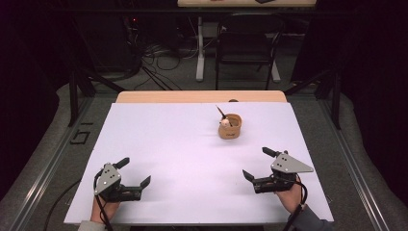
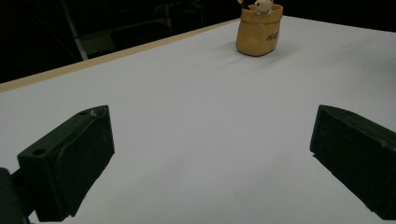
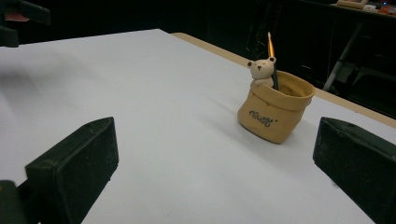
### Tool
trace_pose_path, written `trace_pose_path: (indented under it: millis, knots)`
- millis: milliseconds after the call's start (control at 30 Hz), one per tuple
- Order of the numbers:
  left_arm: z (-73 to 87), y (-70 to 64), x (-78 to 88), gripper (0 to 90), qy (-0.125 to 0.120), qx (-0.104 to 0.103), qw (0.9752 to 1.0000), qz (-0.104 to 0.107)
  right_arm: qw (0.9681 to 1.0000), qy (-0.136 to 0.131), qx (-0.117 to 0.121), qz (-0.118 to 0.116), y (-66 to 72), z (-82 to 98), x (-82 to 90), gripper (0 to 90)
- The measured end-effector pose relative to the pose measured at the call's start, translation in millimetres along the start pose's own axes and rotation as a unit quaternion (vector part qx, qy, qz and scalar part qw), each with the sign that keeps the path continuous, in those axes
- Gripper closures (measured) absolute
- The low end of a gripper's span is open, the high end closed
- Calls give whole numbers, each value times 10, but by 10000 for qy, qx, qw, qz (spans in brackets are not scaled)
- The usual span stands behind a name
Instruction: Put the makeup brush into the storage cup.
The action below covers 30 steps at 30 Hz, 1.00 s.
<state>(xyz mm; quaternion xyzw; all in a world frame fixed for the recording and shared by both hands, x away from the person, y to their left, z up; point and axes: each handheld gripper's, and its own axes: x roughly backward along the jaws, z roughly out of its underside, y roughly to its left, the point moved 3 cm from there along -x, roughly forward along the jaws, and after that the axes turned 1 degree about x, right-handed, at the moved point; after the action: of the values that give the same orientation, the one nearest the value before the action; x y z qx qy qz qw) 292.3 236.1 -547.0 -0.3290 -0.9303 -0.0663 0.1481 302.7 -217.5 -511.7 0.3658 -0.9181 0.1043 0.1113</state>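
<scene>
Where high view blurs it, pencil (image 3: pixel 272 58) stands in pot (image 3: pixel 275 112).

Even overhead light brightens the white matte table sheet (image 1: pixel 192 154) without glare, while the surroundings sink into darkness. The tan sack-shaped ceramic pot (image 3: pixel 275 109) casts a soft shadow. Near black jaws look slightly blurred.

Lab, dark curtains (image 1: pixel 370 72), floor cables (image 1: pixel 159 53), white table (image 1: pixel 168 144)
</scene>
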Motion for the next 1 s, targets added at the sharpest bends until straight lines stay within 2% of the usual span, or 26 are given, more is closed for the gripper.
trace_pose_path:
  millis: [100, 200, 500, 633, 700, 867, 1000]
  knots:
    - [0, -2, -1, 0, 0, 2, 10000, 1, 10000, -22, -12, -61, 41, 31, 53, 0]
    - [-1, -3, -11, 0, 6, -22, 10000, 18, 9999, 81, -43, -104, 63, 81, 97, 0]
    - [5, -15, -20, 0, 35, -8, 10000, 53, 9991, 351, -225, 4, 88, 229, 226, 0]
    - [10, -8, -12, 0, 26, 19, 10000, 77, 9990, 324, -290, 51, 108, 263, 289, 0]
    - [12, -6, -20, 0, 39, 0, 10000, 88, 9991, 191, -360, 67, 109, 259, 322, 0]
    - [17, -21, -38, 0, 87, -3, 9999, 99, 9989, 176, -406, 121, 109, 275, 340, 0]
    - [21, -16, -37, 0, 92, 28, 9999, 100, 9988, 68, -246, 415, 143, 280, 365, 0]
